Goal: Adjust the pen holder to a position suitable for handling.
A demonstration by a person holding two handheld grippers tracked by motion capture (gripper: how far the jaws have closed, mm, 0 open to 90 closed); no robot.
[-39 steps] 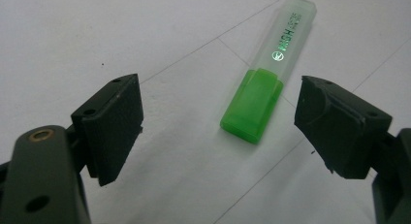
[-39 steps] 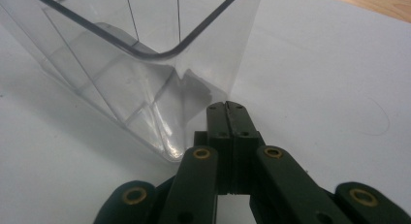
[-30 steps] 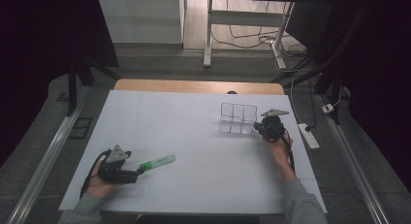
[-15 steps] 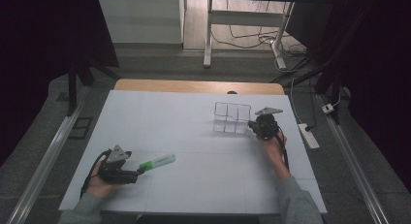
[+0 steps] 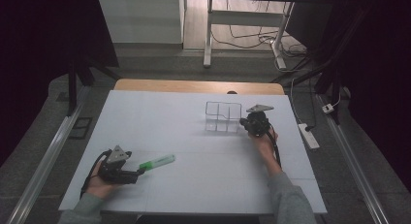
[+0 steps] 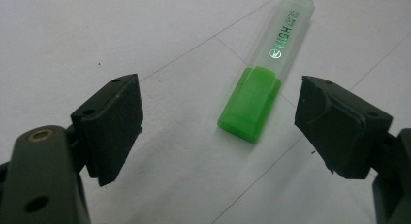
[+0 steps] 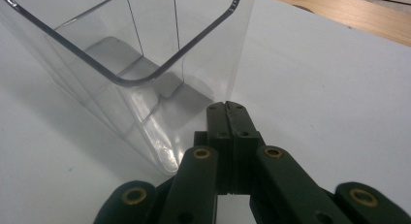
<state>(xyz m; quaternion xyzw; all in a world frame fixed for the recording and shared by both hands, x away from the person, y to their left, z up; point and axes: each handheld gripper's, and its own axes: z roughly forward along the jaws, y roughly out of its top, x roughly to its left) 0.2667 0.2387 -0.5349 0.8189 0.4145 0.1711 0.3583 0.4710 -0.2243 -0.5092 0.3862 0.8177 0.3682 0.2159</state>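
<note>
1. High view: fixed above the near edge, faces fwd and down over the whole table (image 5: 194, 185).
2. Left gripper view: low, close, looks along its jaws at the marker (image 6: 261, 83), shared w/ high view (image 5: 157, 162).
3. Right gripper view: close on the clear bin (image 7: 145, 64), also in high view (image 5: 223, 117).

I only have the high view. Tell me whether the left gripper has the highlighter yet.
Observer: Not yet. In the left gripper view the left gripper is open, and the green highlighter lies on the white table between its fingers, touching neither.
Operator: Give me the highlighter's orientation.
Observer: Its green cap end points toward the gripper; the clear printed barrel points away.
Operator: Now report the right gripper.
Observer: In the right gripper view the right gripper is shut with nothing between its fingers, its tips against the end wall of the clear divided organizer.
</note>
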